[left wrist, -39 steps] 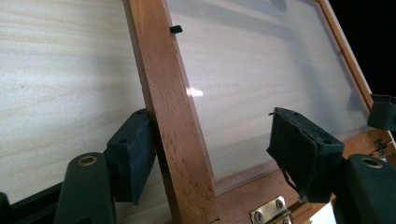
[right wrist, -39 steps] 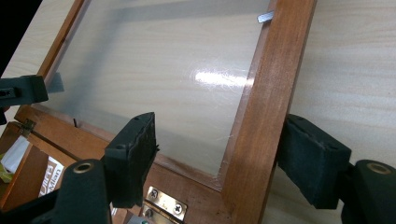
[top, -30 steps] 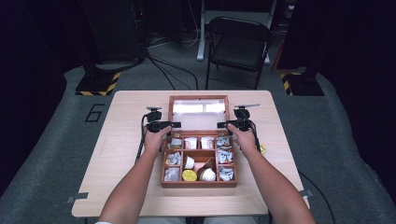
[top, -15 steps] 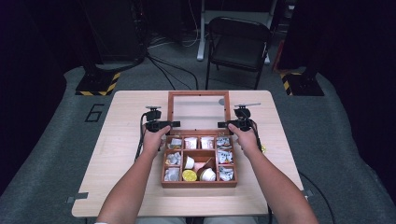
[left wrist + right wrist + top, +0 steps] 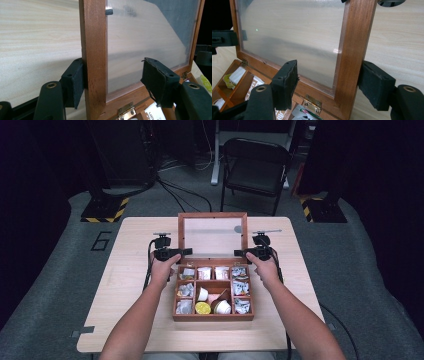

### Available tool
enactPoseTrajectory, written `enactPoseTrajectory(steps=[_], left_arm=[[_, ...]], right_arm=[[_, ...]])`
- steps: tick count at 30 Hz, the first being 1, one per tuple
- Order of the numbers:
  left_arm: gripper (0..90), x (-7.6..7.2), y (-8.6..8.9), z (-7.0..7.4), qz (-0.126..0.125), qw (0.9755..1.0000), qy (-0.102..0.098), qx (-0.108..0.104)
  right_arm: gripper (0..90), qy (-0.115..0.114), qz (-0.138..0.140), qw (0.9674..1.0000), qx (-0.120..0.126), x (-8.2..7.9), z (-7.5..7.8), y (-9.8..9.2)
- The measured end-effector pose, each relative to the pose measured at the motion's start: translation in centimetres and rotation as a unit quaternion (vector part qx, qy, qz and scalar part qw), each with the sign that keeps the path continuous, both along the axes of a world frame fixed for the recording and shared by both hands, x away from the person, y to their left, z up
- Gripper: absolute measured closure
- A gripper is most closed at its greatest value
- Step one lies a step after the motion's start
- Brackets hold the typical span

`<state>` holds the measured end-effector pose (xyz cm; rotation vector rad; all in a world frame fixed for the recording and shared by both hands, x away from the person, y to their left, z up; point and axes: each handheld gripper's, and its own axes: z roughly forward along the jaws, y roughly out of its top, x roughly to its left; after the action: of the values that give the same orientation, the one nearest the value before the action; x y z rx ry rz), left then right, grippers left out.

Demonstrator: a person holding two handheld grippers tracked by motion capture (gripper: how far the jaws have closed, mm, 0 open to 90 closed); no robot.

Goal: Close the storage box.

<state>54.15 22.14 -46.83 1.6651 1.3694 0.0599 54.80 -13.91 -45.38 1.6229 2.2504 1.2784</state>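
The left tool [image 5: 113,82] is set astride the left rail of the glazed lid [image 5: 212,234], one pad touching, the other clear of the pane; its jaws have just been closing. The right tool [image 5: 332,86] likewise straddles the right rail, also closing, unclamped. The lid is thus steadied upright above the wooden box [image 5: 213,317] on the desk [image 5: 135,270], its compartments of sachets exposed.

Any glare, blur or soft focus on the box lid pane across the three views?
High view: lid pane reads milky and even, with no hot spot; the room behind is dark. Left gripper view: the pane is hazy with soft reflections, while the wooden frame is sharp. Right gripper view: a small glint on the frame and a tiny green dot on the pane.
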Motion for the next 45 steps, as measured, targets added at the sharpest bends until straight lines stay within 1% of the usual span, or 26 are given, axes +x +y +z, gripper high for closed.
enactPoseTrajectory(steps=[3,4,5,7,8,10,12,14,15,19,21,24,27,28,29,31,32,33,36,39,41,43,45], left_arm=[[36.3,-0.3,0.0,0.3,-0.005,0.9999,-0.011,0.005],[36.3,-0.4,-0.1,0.3,-0.005,0.9999,-0.012,0.006],[36.3,-0.5,0.0,0.4,-0.009,0.9998,-0.017,0.01],[36.3,-0.7,-0.1,0.6,-0.01,0.9995,-0.024,0.017],[36.2,-0.8,-0.2,0.6,-0.012,0.9993,-0.028,0.02],[36.2,-1.0,-0.3,0.8,-0.01,0.9993,-0.03,0.02],[36.2,-1.2,-0.3,0.9,-0.012,0.9992,-0.033,0.019],[36.2,-1.4,-0.3,1.1,-0.016,0.999,-0.034,0.023],[36.3,-1.5,-0.3,1.1,-0.019,0.9987,-0.039,0.027],[36.3,-1.8,-0.2,1.3,-0.022,0.9983,-0.044,0.029],[36.3,-1.9,-0.2,1.4,-0.024,0.9981,-0.049,0.029],[36.4,-2.2,-0.1,1.6,-0.029,0.9974,-0.058,0.032],[36.8,-2.3,0.1,2.0,-0.031,0.9968,-0.068,0.026],[37.0,-2.4,0.1,2.1,-0.031,0.9968,-0.07,0.023],[37.2,-2.4,0.2,2.3,-0.032,0.9965,-0.074,0.023],[37.7,-2.6,0.2,2.6,-0.033,0.9962,-0.078,0.021],[37.7,-2.7,0.1,2.8,-0.029,0.9959,-0.083,0.018],[37.7,-2.8,0.1,2.9,-0.028,0.996,-0.083,0.017],[37.8,-3.0,0.2,3.4,-0.029,0.9955,-0.09,0.014],[38.0,-3.2,0.3,3.6,-0.03,0.9947,-0.096,0.019],[38.1,-3.4,0.3,3.8,-0.03,0.9946,-0.098,0.018],[37.9,-3.5,0.3,3.9,-0.033,0.9943,-0.099,0.017],[37.7,-3.5,0.3,4.0,-0.035,0.9943,-0.099,0.019]], right_arm=[[33.0,-0.009,0.003,1.0,-0.004,-0.3,0.2,0.0],[33.0,-0.011,0.004,0.9999,-0.003,-0.4,0.3,0.0],[33.0,-0.006,0.003,1.0,-0.001,-0.5,0.5,0.0],[33.0,-0.019,0.007,0.9998,-0.007,-0.7,0.6,0.0],[33.0,-0.014,0.006,0.9998,-0.008,-0.9,0.7,0.1],[33.0,-0.02,0.01,0.9997,-0.014,-1.1,0.9,0.1],[33.0,-0.019,0.01,0.9996,-0.017,-1.4,1.1,0.2],[33.3,-0.026,0.012,0.9995,-0.016,-1.6,1.2,0.1],[34.0,-0.029,0.01,0.9994,-0.016,-1.8,1.2,0.1],[35.1,-0.044,0.011,0.9989,-0.014,-2.2,1.1,0.0],[35.1,-0.046,0.009,0.9988,-0.01,-2.5,1.2,-0.1],[35.0,-0.053,0.011,0.9984,-0.015,-2.7,1.2,-0.1],[35.0,-0.055,0.011,0.9982,-0.019,-2.9,1.4,0.0],[35.0,-0.053,0.007,0.9984,-0.018,-3.0,1.4,0.1],[35.0,-0.051,0.007,0.9985,-0.018,-3.1,1.4,0.1],[35.0,-0.049,0.01,0.9986,-0.018,-3.1,1.5,0.1],[35.0,-0.05,0.01,0.9985,-0.018,-3.2,1.5,0.1],[35.0,-0.054,0.011,0.9983,-0.017,-3.2,1.4,0.0],[35.6,-0.053,0.01,0.9985,-0.008,-3.4,1.3,-0.1],[35.9,-0.05,0.008,0.9987,-0.007,-3.4,1.2,0.0],[35.9,-0.051,0.01,0.9986,-0.008,-3.4,1.3,0.0],[35.9,-0.052,0.01,0.9986,-0.004,-3.5,1.5,-0.1],[35.9,-0.062,0.01,0.998,0.008,-3.6,2.1,-0.4]])
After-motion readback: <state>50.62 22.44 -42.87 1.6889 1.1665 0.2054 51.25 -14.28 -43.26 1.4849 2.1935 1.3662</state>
